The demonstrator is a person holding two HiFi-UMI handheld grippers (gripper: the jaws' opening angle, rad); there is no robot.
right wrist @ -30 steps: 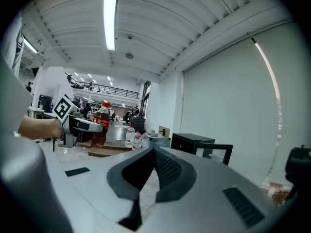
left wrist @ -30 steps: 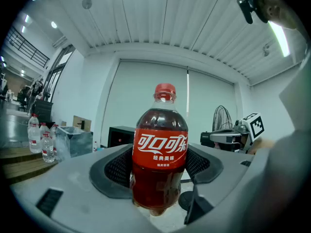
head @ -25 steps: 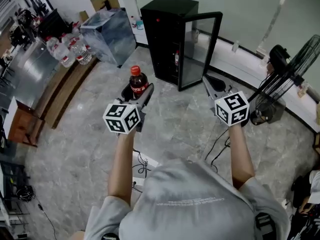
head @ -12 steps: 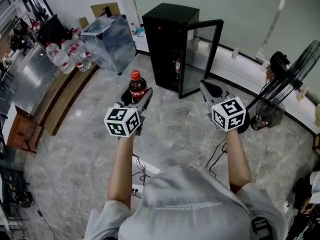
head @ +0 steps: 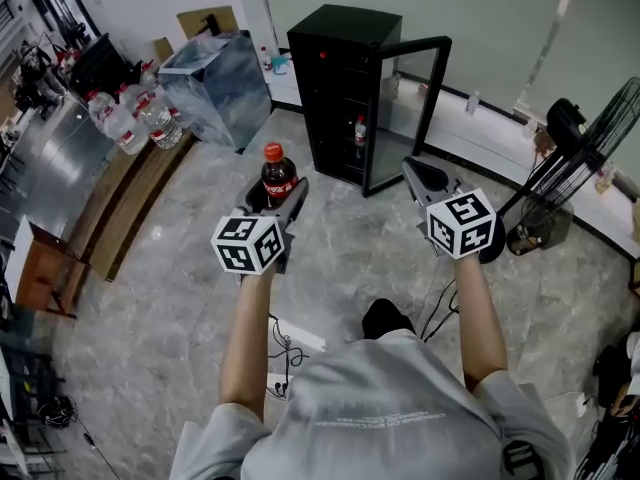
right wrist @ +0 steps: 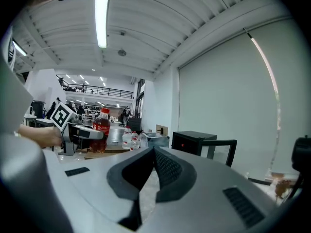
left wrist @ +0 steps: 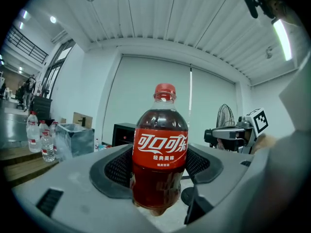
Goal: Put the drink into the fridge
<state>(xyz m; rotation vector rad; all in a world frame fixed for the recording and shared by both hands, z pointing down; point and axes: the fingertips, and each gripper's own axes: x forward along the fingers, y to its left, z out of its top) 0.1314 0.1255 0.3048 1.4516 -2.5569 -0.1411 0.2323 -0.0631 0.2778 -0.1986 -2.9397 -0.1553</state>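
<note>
Holds a cola bottle (head: 277, 174) upright in the left gripper (head: 273, 198), jaws clenched on its lower half, red cap up. Holds the right gripper (head: 421, 174) alongside, well apart, jaws pressed together on nothing. Stands on a marble floor (head: 340, 238) facing a black fridge (head: 335, 68) with its glass door (head: 402, 108) swung open. Has the bottle in the air, short of the fridge.

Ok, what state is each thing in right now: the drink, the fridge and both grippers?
cola bottle: capped, upright, held off the floor.
fridge door: open.
left gripper: shut on the cola bottle.
right gripper: shut, nothing in it.
</note>
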